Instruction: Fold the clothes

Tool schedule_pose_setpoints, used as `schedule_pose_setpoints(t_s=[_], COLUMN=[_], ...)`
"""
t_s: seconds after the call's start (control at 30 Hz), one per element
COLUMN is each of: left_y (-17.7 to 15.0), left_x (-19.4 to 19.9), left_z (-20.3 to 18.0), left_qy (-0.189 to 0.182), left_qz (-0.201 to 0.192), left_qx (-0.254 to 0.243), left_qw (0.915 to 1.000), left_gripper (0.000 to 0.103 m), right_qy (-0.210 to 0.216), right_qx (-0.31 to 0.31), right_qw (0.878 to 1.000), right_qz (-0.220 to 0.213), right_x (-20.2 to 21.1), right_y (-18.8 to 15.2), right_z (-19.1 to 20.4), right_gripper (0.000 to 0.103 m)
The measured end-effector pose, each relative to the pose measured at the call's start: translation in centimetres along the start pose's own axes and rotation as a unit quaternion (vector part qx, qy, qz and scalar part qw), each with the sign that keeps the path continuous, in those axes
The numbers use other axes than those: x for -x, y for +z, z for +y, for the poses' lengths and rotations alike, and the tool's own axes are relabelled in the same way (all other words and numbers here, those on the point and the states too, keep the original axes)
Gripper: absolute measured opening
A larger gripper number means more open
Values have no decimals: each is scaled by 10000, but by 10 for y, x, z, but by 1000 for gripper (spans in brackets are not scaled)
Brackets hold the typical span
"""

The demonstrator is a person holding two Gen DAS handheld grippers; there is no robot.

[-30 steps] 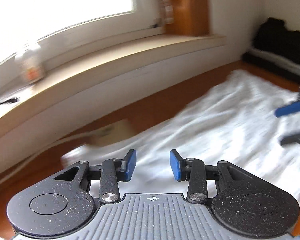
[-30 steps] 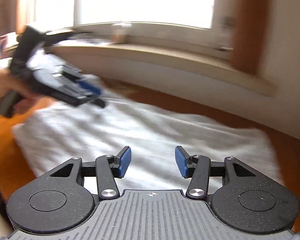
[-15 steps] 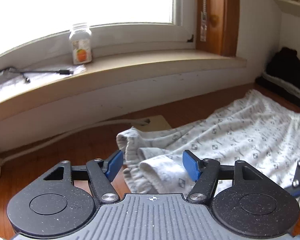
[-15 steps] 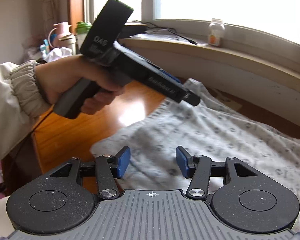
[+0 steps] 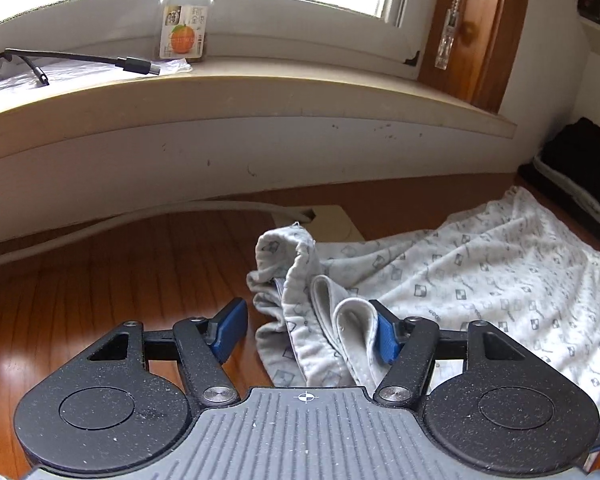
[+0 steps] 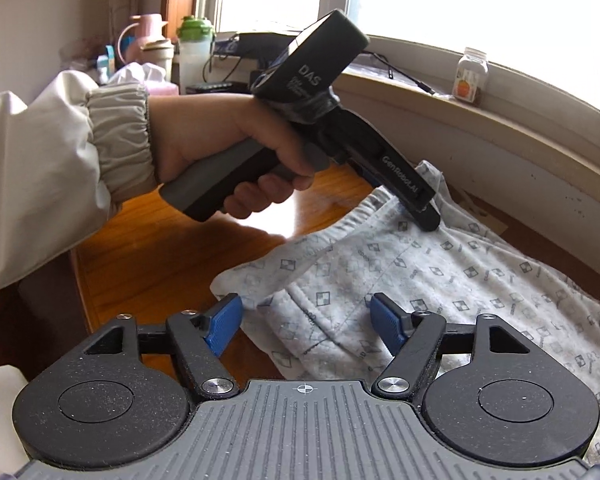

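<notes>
A wooden floor [image 5: 100, 280] runs under the windowsill [image 5: 260, 92]. Left of the patterned garment [image 5: 480, 264], below that sill, the left gripper [image 5: 306, 334] gapes over its bunched waistband; the right gripper [image 6: 306, 322] is opening, cloth between unpressed.

Each hand-held tool shows the same build from its own camera: the left gripper [image 5: 306, 330] and the right gripper [image 6: 306, 322] carry blue ribbed pads on black speckled link arms pinned with silver screws, two round black discs behind them, and a grey grooved deck marked with a small white crosshair. Seen from the right gripper's side, the left tool has a grey pistol handle, a black block lettered "DAS" and white lettering along its barrel. The left hand [image 6: 236, 136] wears a cream sleeve [image 6: 48, 172] with a gathered elastic cuff.
</notes>
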State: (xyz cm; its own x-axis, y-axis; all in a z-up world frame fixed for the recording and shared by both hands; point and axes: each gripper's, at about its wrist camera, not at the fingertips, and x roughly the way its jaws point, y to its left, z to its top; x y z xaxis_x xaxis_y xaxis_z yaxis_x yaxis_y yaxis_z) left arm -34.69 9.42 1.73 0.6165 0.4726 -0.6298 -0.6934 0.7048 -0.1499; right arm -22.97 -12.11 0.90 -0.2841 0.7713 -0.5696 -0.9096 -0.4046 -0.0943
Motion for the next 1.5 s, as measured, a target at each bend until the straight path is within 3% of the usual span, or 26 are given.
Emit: schedule_pose_setpoints(t_s=[0.3,0.37,0.43,0.5,0.7,0.97,1.23,1.5], left_y=[-1,-1,-1,-2,-4,29,86,135], left_x=[1,1,2,2,10,40,30,-31], left_z=[2,2,2,1,-11,-38,-116,-239], left_qy=[-143,-180,-215,-281,-128,-431,-873,-1377], left_qz=[-34,-39,-41,-44,-164,-611,-918,-776], left_qx=[145,188,239,305,393,361,-10,-529], left_qw=[9998,9997,9995,9991,9990,9966,9919,9860], left_gripper=[55,51,45,33,22,21,21,21], right_qy=[-36,-26,-141,-334,-482,-708,-1376,-2286], right_qx=[-91,-146,-116,-18,-145,-453,-798,-1390], right_qw=[9999,9998,9998,9994,9985,9922,9761,9498], right_qz=[94,119,98,60,-215,-923,-1483,-1623], right_x=[-13,-15,-16,-17,-11,35,106,181], right_y=[1,2,3,2,-3,3,-9,-58], right_z=[1,-1,-3,-4,-4,-24,-74,-142], right_gripper=[72,67,45,30,17,15,15,15])
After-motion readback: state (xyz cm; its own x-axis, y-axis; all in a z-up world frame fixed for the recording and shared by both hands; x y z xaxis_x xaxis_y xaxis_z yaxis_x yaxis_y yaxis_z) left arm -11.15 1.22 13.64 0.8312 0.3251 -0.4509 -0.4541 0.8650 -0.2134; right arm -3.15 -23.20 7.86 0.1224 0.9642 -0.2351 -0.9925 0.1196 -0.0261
